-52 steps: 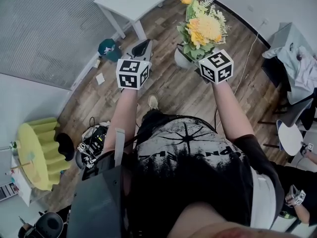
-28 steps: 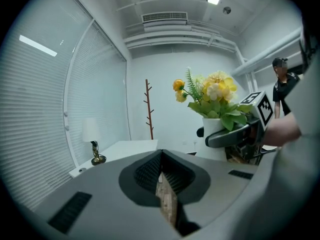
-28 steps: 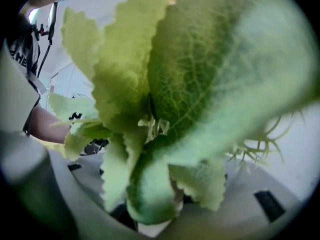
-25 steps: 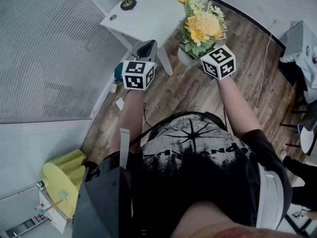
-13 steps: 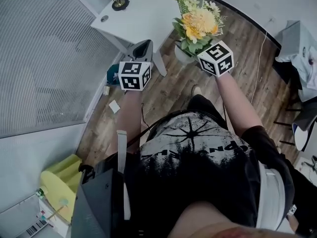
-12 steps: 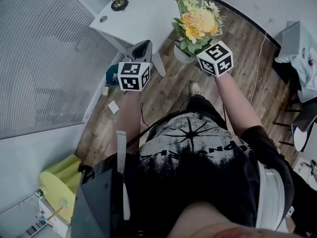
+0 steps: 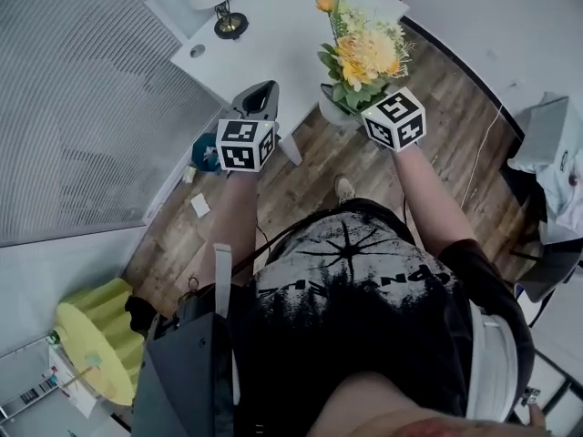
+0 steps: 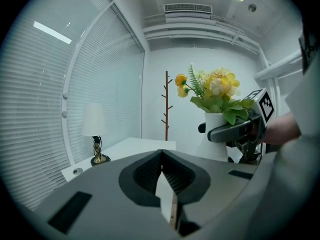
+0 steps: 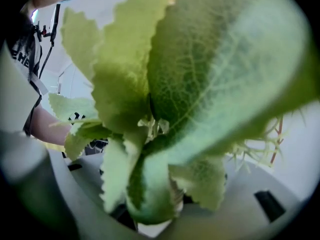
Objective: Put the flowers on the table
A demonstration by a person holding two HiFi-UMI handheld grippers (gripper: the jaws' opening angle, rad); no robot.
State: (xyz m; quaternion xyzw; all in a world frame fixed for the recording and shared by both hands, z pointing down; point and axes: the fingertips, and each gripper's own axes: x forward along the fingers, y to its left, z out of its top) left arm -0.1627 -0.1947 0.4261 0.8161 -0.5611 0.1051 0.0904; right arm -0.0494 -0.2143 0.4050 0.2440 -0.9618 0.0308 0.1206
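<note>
Currently, the right gripper (image 7: 357,109) is clamped on a white vase (image 7: 333,107), one jaw on either side of its upper body. The left gripper view confirms this: the right gripper (image 8: 231,132) reaches in from the right and closes across the vase (image 8: 216,140) just below the leaves. In the right gripper view, green leaves (image 9: 200,84) fill almost the whole frame, and a white sliver of the vase (image 9: 150,228) shows low down between the jaws. The vase stands upright. The flowers (image 7: 366,48), yellow and orange with green foliage, rise from it.

The left gripper (image 8: 162,154) has its jaws together at the tips, with nothing between them. In the head view the left gripper (image 7: 260,100) points forward, its tip over the near edge of the white bench (image 7: 282,25).

Both forearms extend forward from the torso, roughly parallel. The marker cubes face up toward the head camera. The right forearm (image 7: 424,194) reaches slightly farther out than the left.

The vase is held just beside the near edge of the bench, with the wooden floor (image 7: 310,167) showing around its base. A small table lamp (image 7: 228,21) stands at the far left part of the bench, well apart from the flowers. A wooden coat stand (image 8: 166,106) stands against the far wall.
</note>
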